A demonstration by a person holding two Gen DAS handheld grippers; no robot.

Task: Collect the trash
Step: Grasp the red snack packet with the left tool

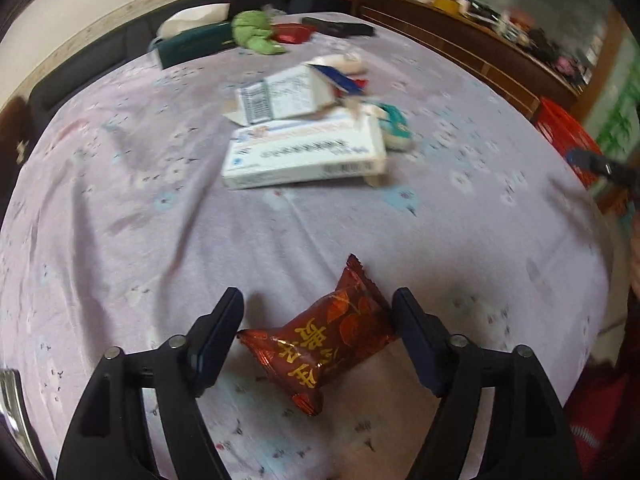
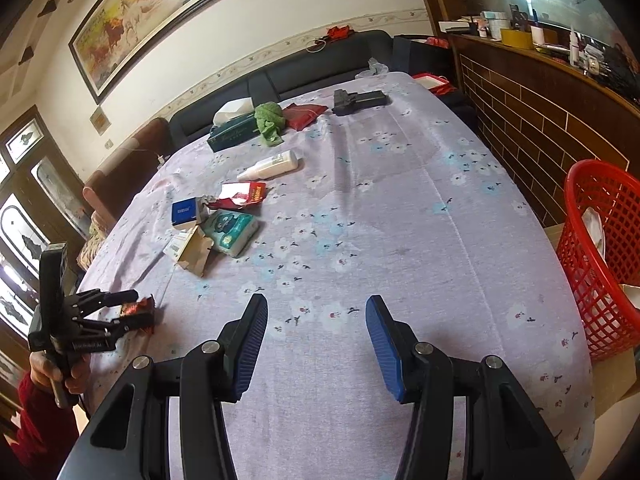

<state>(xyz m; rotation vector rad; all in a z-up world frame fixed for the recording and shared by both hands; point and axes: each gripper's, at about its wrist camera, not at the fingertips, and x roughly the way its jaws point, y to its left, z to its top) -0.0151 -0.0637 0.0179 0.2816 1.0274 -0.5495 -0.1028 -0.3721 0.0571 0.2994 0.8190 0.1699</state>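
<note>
A dark red snack wrapper [image 1: 324, 344] with gold lettering lies on the lilac flowered tablecloth [image 1: 160, 240], between the two fingers of my left gripper [image 1: 318, 294]. The jaws stand open around it, and its ends reach close to both pads. The right wrist view shows the same left gripper [image 2: 134, 312] at the table's left edge, held by a hand in a red sleeve, with the wrapper [image 2: 138, 310] between its fingers. My right gripper [image 2: 316, 299] hovers open over bare cloth near the front edge, holding nothing.
A pile lies mid-table: white cartons [image 1: 304, 152], a blue box [image 2: 186, 211], a teal tissue pack [image 2: 232, 230], a torn red packet [image 2: 240, 196] and a white bottle [image 2: 272, 166]. Further back are a green cloth [image 2: 270, 120] and a black object [image 2: 360, 101]. A red mesh basket [image 2: 600, 260] stands off the right edge.
</note>
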